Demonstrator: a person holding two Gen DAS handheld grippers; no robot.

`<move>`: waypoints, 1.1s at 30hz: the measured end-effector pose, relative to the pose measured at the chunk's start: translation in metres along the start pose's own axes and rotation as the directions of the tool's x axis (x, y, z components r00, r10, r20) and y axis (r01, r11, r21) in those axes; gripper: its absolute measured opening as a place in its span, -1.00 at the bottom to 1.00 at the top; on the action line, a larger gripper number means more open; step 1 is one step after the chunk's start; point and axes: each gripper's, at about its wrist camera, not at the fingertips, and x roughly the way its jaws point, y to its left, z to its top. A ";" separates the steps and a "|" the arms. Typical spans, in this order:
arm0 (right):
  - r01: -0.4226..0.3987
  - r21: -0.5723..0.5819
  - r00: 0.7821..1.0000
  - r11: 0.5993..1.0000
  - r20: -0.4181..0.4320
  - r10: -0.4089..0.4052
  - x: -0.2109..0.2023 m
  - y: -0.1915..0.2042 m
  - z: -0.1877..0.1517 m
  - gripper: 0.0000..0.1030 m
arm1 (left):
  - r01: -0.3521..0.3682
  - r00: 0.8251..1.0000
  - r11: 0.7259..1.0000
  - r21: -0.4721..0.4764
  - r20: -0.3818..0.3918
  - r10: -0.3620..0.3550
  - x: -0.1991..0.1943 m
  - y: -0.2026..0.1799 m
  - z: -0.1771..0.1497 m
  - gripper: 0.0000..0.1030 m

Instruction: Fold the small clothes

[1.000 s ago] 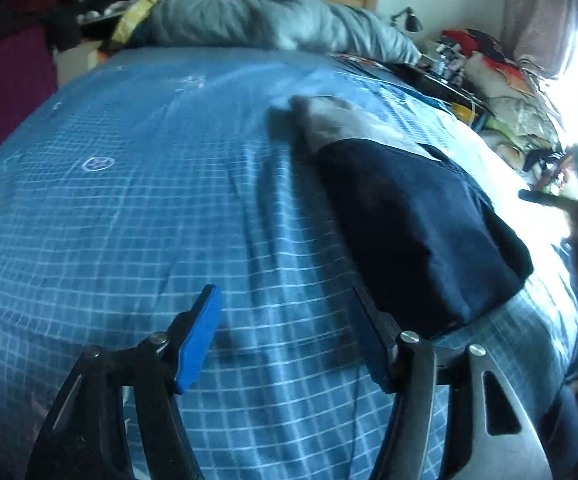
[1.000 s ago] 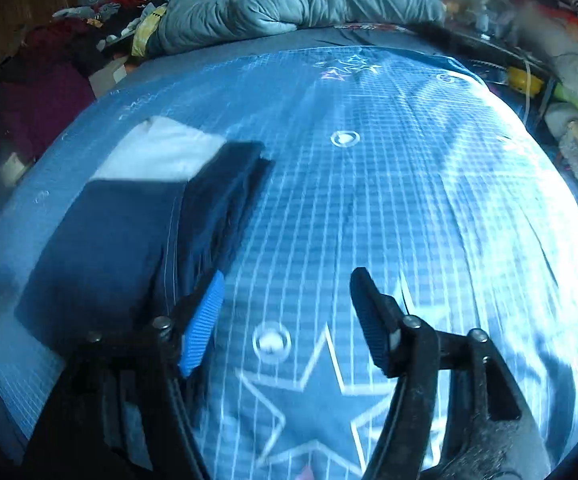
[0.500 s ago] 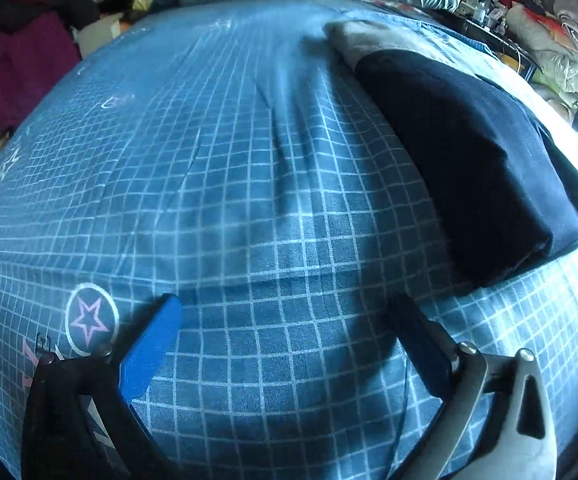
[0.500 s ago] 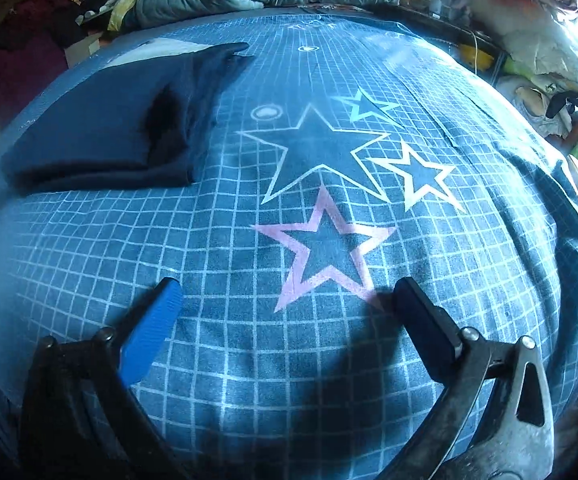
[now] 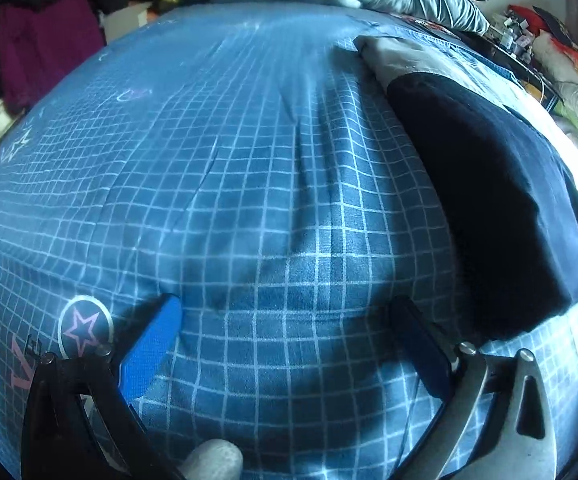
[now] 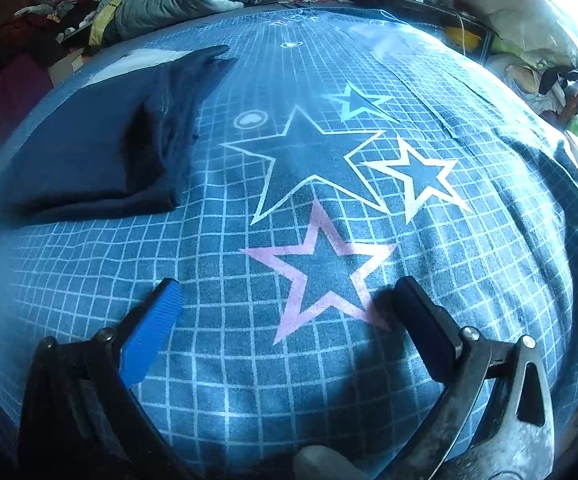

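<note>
My left hand-held gripper (image 5: 285, 344) spread wide, empty, low over bed (image 5: 225, 168). My right hand-held gripper (image 6: 289, 320) likewise spread, empty, above pink star print (image 6: 321, 268). Folded navy garment (image 6: 89, 152) lies flat on bedsheet, between both tools, white garment (image 5: 401, 58) touching its far end. Risks, my judgement: fingers catching sheet instead of cloth; nudging navy stack, top layer slipping open. No containers in view that I can make out; clutter beyond bed too blurred to read.

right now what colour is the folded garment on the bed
Dark navy folded garment, with a white part at its far end; clearest in the right wrist view.
</note>
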 end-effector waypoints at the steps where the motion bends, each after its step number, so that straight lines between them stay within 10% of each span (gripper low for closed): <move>1: 0.015 0.004 1.000 1.000 -0.008 -0.015 0.002 0.002 0.001 1.00 | 0.000 1.000 1.000 -0.001 0.004 0.000 -0.001 0.000 -0.001 1.00; 26: -0.030 -0.039 1.000 0.999 0.006 0.030 -0.023 0.011 0.020 1.00 | 0.030 0.997 1.000 -0.010 0.070 -0.029 -0.028 0.005 0.009 1.00; 30: -0.061 -0.076 0.987 0.995 0.143 0.071 -0.091 0.033 0.049 1.00 | 0.018 0.963 0.999 0.040 0.267 -0.028 -0.110 -0.018 0.023 1.00; 33: -0.052 -0.116 0.944 0.992 0.318 0.087 -0.170 0.056 0.072 1.00 | -0.015 0.878 0.997 0.070 0.478 -0.020 -0.203 -0.041 0.027 1.00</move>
